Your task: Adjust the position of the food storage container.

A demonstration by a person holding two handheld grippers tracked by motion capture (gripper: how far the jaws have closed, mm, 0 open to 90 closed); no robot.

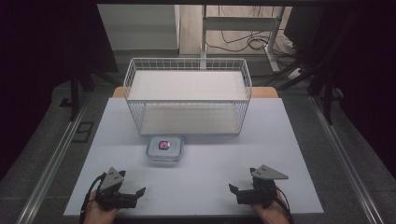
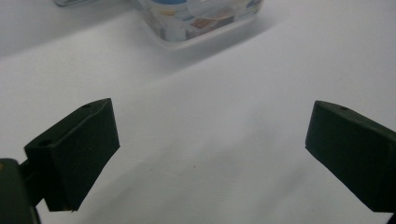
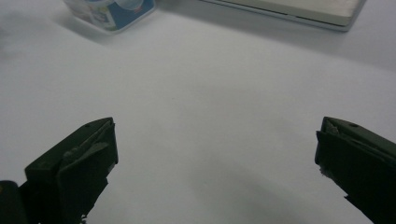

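One lidded box [image 1: 164, 148] at centre, one wire basket [image 1: 187, 95] above it; left gripper [image 1: 127, 185] and right gripper [image 1: 242, 181], lower frame, both wide, empty.

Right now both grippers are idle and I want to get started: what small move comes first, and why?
Probably ease the left gripper forward toward the lidded container: its jaws stand open and empty, and it sits nearer than the right gripper.

Dim overhead light, dark surroundings, soft focus
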